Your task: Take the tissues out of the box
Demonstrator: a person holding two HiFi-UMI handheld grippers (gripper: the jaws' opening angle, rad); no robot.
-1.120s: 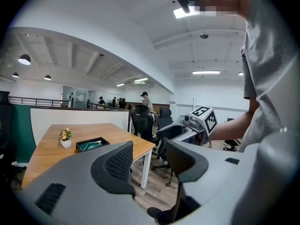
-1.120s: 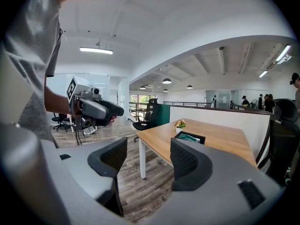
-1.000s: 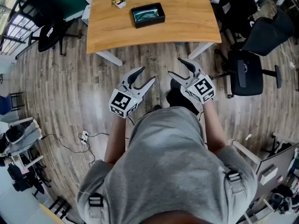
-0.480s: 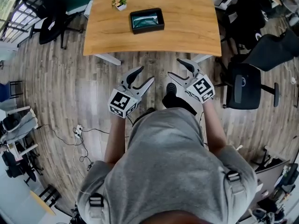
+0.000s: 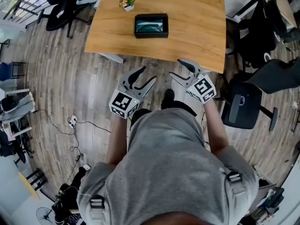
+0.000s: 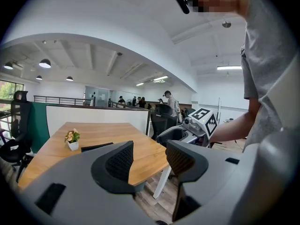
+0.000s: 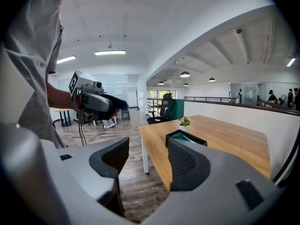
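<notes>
A black tissue box (image 5: 151,25) with teal tissues inside lies on the wooden table (image 5: 197,32), beside a small potted flower (image 5: 127,3). Both grippers hover over the floor short of the table's near edge. My left gripper (image 5: 146,75) is open and empty. My right gripper (image 5: 176,68) is also open; its jaws have just been closing a little, with nothing between them. In the right gripper view the box (image 7: 185,138) shows beyond the jaws of the right gripper (image 7: 146,161). From the left gripper (image 6: 149,156) the box (image 6: 96,147) is a low dark strip.
A black office chair (image 5: 243,102) stands to the right of the person, with more chairs at the far right and the top left. Cables and a power strip (image 5: 72,122) lie on the wood floor at left. White table legs (image 5: 110,57) stand under the near edge.
The person has stepped toward the table: the table edge and box sit nearer both grippers than before. The grippers keep their spacing in front of the body.
</notes>
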